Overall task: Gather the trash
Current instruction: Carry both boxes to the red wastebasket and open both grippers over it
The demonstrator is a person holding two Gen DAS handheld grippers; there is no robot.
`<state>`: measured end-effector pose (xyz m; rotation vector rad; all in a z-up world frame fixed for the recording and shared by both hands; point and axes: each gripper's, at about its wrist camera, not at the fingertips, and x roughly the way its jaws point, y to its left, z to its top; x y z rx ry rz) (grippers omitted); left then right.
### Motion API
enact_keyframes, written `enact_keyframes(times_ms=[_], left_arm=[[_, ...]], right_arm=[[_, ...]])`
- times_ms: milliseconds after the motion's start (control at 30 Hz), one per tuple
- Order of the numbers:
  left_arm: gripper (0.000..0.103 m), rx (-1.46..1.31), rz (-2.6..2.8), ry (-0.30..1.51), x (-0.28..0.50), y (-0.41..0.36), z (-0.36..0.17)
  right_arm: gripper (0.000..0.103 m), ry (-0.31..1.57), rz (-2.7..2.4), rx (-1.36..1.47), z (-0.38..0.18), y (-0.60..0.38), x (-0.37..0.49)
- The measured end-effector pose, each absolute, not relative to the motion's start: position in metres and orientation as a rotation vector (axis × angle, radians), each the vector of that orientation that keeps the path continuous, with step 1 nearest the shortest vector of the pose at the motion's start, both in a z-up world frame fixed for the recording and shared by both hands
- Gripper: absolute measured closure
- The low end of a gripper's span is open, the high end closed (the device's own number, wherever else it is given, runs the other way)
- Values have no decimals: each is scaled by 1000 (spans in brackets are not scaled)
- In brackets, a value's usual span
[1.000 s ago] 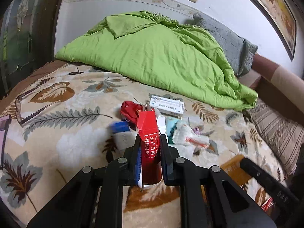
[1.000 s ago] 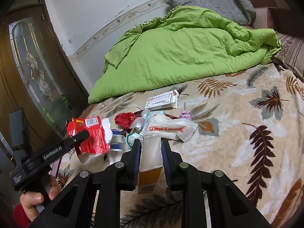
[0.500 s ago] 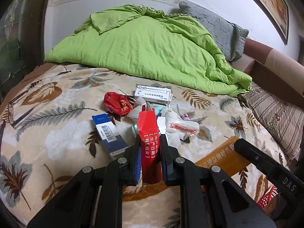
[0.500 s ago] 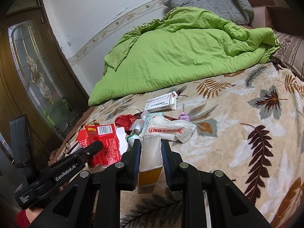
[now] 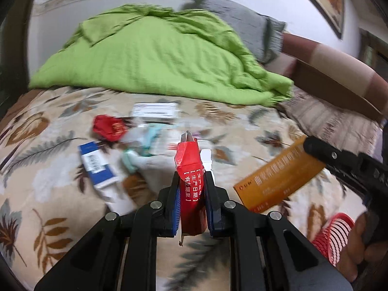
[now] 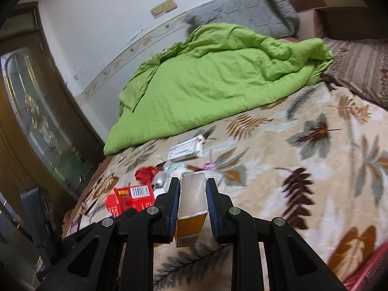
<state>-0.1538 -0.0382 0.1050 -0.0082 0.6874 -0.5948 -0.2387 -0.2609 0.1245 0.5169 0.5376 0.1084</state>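
Observation:
My left gripper [image 5: 192, 181] is shut on a red carton [image 5: 190, 169] with white Chinese print, held above the bed. My right gripper [image 6: 192, 189] is shut on an orange box [image 6: 192, 208], which also shows in the left wrist view [image 5: 278, 177]. The red carton appears in the right wrist view [image 6: 133, 196] at lower left. More trash lies on the leaf-patterned blanket: a red crumpled wrapper [image 5: 109, 127], a blue and white box [image 5: 97, 167], a white box [image 5: 155, 110], and teal and white plastic bags [image 5: 145, 143].
A red slatted basket [image 5: 332, 235] sits at lower right past the bed edge; its rim shows in the right wrist view [image 6: 368, 274]. A green quilt [image 5: 150, 58] and grey pillow [image 5: 245, 26] lie at the back. A dark door [image 6: 29, 111] stands on the left.
Both grippers have swung to the right with their boxes still held. The red basket has come into view at lower right, and the trash pile has shifted left in both views.

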Motion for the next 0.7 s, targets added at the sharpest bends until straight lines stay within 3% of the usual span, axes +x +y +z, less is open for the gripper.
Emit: enact_keyframes(times_ms=[300, 700], left_arm=[[87, 76, -894, 688, -211, -110, 131], [87, 195, -1308, 889, -311, -231, 120]], right_arm=[[79, 531, -73, 520, 142, -342, -330], [78, 617, -405, 530, 128, -428, -454]])
